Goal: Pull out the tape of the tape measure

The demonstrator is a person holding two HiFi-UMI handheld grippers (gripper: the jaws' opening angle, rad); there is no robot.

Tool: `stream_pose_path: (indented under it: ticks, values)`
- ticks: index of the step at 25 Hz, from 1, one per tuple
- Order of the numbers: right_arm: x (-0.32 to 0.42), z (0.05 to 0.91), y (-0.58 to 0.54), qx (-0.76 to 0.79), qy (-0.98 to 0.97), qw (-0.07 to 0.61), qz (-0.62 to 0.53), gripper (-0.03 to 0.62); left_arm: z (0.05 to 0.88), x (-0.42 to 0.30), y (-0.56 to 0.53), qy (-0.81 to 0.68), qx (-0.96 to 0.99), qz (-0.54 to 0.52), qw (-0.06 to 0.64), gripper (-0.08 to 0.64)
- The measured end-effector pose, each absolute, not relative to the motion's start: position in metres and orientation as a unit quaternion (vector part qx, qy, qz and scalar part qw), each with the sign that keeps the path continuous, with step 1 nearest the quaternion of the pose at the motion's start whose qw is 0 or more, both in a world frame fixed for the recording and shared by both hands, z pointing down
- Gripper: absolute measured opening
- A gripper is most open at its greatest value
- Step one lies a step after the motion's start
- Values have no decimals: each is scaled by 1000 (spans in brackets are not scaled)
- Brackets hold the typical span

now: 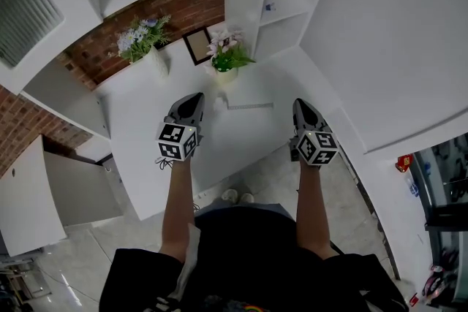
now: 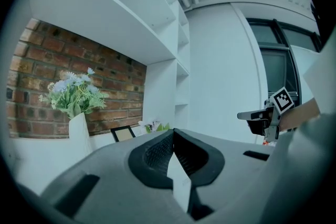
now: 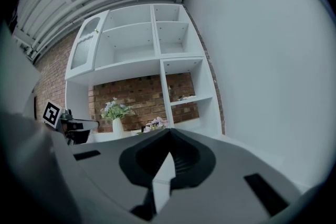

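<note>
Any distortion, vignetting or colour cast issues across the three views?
Head view: wide-angle bends the white shelving; light even, sharp. Left gripper view: heavy fisheye, black corners, bluish cast, flowers crisp. Right gripper view: same fisheye and vignette, brick wall sharp.

Open front of table point(image 1: 241, 142), vase point(image 1: 155, 62) and flowerpot point(image 1: 225, 74) crowding back, shelving point(image 1: 287, 20) at right
</note>
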State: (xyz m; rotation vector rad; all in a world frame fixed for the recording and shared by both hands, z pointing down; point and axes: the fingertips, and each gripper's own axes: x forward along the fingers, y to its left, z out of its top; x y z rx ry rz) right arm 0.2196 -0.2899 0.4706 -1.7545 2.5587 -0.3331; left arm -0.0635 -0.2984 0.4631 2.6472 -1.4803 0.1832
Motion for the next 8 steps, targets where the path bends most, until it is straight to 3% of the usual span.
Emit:
stream_pose_path:
  ticks: [8]
  values:
    - [215,471,-292,-558,823,10,-110,-3,467,-62,-299,-482,872,66,56,9]
